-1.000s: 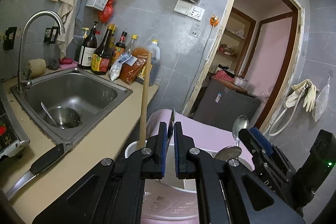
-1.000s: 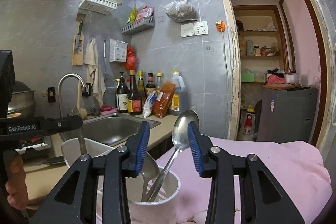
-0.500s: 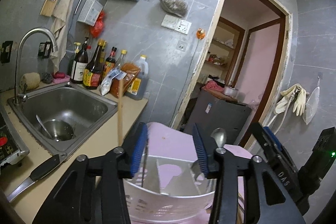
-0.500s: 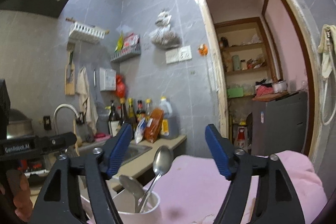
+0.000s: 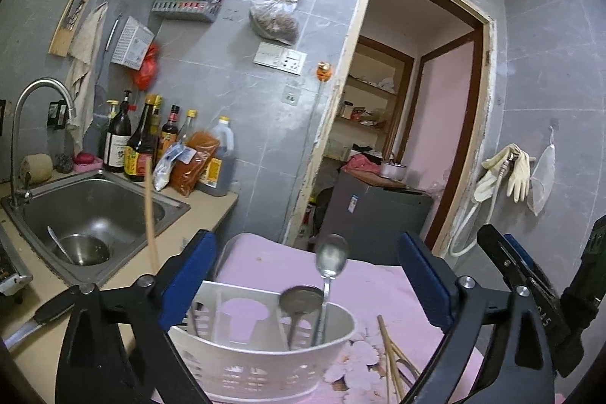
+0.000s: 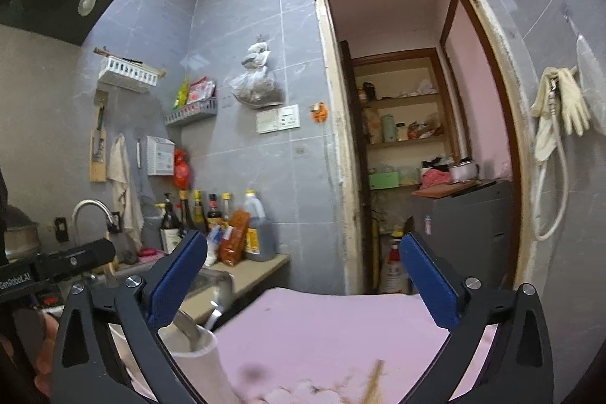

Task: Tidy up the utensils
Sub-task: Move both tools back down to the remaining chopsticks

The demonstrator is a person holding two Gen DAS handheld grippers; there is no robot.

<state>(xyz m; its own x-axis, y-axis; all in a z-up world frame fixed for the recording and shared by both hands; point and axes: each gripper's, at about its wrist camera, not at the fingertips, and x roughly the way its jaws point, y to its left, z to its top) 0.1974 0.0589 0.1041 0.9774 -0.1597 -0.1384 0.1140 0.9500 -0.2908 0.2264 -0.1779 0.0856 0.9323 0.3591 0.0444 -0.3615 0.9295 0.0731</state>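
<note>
A white slotted utensil holder stands on the pink cloth. Two metal spoons stand bowl-up in its right compartment, and a wooden stick rises by its left side. My left gripper hangs above the holder; its jaws are opening and the pads touch nothing. My right gripper is also opening, with only the cloth behind it. The holder with a spoon sits low on its left. Loose chopsticks lie on the cloth to the right of the holder.
Left of the cloth is a counter with a steel sink holding a bowl and ladle. Sauce bottles line the wall, and a black-handled knife lies on the counter's near edge. A doorway opens ahead. A hand holds the left gripper.
Both grippers went from nearly shut to wide open and drew back and up. The right let go of its spoon, which now stands in the holder; the left released a thin utensil.
</note>
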